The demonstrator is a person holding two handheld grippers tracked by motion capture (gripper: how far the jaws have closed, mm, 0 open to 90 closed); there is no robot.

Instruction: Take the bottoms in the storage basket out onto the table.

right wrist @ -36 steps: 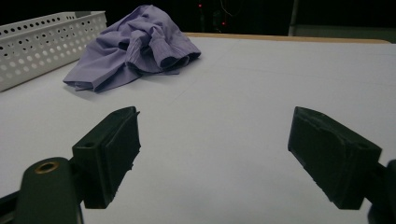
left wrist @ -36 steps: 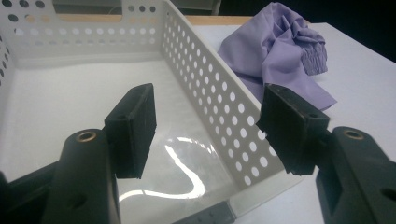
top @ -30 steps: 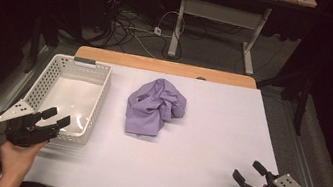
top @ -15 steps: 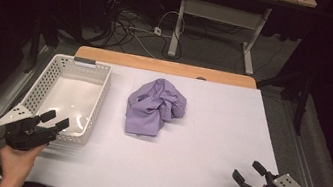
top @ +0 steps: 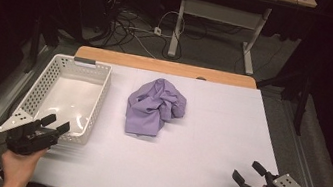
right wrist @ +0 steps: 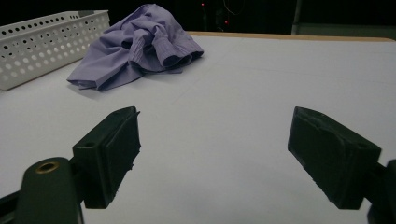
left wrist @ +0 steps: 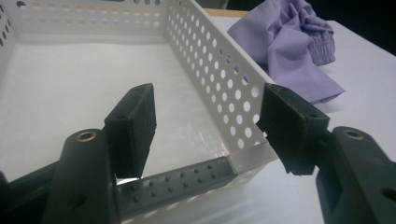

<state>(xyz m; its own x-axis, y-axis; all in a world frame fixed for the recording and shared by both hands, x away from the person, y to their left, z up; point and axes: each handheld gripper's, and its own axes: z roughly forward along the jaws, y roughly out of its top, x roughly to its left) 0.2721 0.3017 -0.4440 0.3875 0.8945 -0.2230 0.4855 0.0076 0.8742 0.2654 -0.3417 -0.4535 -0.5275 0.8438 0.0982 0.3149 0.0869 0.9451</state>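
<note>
Little had moved since a second ago; only the left gripper (top: 51,125) had drifted slightly lower at the near corner of the basket (top: 93,102). A crumpled lilac cloth (top: 153,107) lay in soft folds mid-table, just right of the basket and apart from it, one gathered cuff showing. White, rectangular and perforated with round holes, the plastic basket sat on the pale, smooth table (top: 207,145). Both grippers held nothing, jaws spread wide; the right gripper (top: 248,172) rested near the front right corner, well apart from the cloth.
</note>
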